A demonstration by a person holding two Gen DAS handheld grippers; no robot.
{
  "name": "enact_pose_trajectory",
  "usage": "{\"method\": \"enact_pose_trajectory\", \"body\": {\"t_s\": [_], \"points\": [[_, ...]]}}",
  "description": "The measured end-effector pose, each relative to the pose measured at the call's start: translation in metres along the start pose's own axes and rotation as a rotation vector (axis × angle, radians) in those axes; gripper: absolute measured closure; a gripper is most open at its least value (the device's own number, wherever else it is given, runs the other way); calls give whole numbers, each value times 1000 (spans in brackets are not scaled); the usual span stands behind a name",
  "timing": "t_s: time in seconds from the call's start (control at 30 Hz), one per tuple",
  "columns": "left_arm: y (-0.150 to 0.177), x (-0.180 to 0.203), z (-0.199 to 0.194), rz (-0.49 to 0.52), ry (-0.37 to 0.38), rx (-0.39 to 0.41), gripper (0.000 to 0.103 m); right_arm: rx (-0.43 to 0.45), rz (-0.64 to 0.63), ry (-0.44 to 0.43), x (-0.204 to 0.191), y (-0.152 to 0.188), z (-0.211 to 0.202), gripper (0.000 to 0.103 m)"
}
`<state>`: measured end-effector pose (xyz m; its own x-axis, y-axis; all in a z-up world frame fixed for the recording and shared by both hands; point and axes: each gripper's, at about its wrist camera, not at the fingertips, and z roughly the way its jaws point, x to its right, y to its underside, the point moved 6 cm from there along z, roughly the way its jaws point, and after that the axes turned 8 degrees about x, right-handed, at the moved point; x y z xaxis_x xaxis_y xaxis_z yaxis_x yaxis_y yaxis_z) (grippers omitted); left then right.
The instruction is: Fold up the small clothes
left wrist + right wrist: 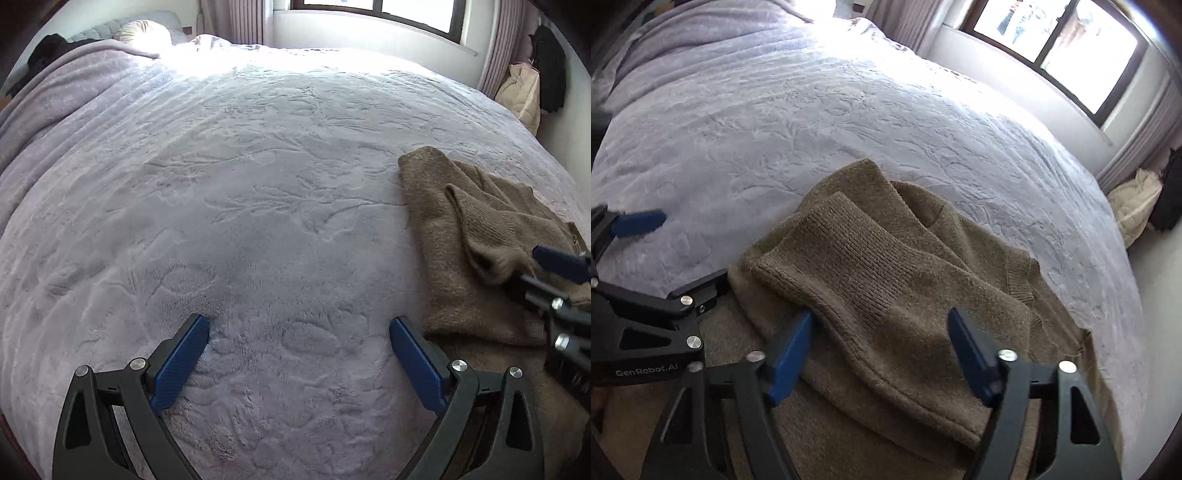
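1. I see the lilac bedspread filling both views.
2. The brown sweater lies crumpled on its near edge.
3. My right gripper straddles the sweater's ribbed sleeve, pads apart, not pinching.
4. My left gripper hangs spread wide over bare bedspread, sweater just beside it.

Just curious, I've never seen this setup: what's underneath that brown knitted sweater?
The brown knitted sweater lies on a pale lilac plush bedspread with an embossed leaf pattern, which shows all around it. Whatever sits directly beneath its folded layers is covered and cannot be seen.
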<state>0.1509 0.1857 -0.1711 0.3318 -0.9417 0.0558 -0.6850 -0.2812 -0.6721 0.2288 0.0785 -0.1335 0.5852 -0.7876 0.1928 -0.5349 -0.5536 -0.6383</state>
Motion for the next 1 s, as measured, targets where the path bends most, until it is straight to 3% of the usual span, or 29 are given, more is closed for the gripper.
{"method": "enact_pose_trajectory", "body": {"t_s": [0.03, 0.1, 0.27, 0.43, 0.47, 0.53, 0.6, 0.67, 0.7, 0.73, 0.77, 0.9, 1.0], "points": [[1, -1, 2, -8, 6, -6, 3, 3, 44, -18, 5, -1, 1, 85], [2, 1, 0, 4, 1, 2, 3, 61, 151, -2, 23, -6, -11, 92], [2, 5, 1, 15, -8, 7, 3, 215, 410, 41, 87, 7, -59, 93], [-5, -1, -5, -20, 44, -5, 3, 264, 836, 60, 181, 78, -92, 93], [-9, -1, -9, -39, 78, -8, 3, 251, 912, 32, 194, 96, -92, 91], [-20, -2, -13, -75, 171, -15, 3, 229, 1010, -116, 201, 119, -86, 88], [-37, 2, -13, -85, 236, -17, 3, 198, 934, -155, 187, 118, -86, 87], [-49, 13, -5, -57, 276, -49, 3, 196, 765, -190, 157, 92, -86, 76], [-53, 19, -1, -49, 302, -58, 3, 196, 714, -236, 143, 77, -84, 56], [-55, 26, 4, -40, 332, -65, 3, 192, 670, -285, 126, 63, -82, 26], [-54, 31, 8, -37, 340, -75, 3, 181, 613, -332, 105, 46, -78, 18], [-43, 28, 11, -53, 340, -80, 3, 83, 348, -278, 43, 5, -44, 17], [-40, 15, 6, -82, 355, -63, 3, 35, 201, -226, 16, -10, -19, 23]]}}
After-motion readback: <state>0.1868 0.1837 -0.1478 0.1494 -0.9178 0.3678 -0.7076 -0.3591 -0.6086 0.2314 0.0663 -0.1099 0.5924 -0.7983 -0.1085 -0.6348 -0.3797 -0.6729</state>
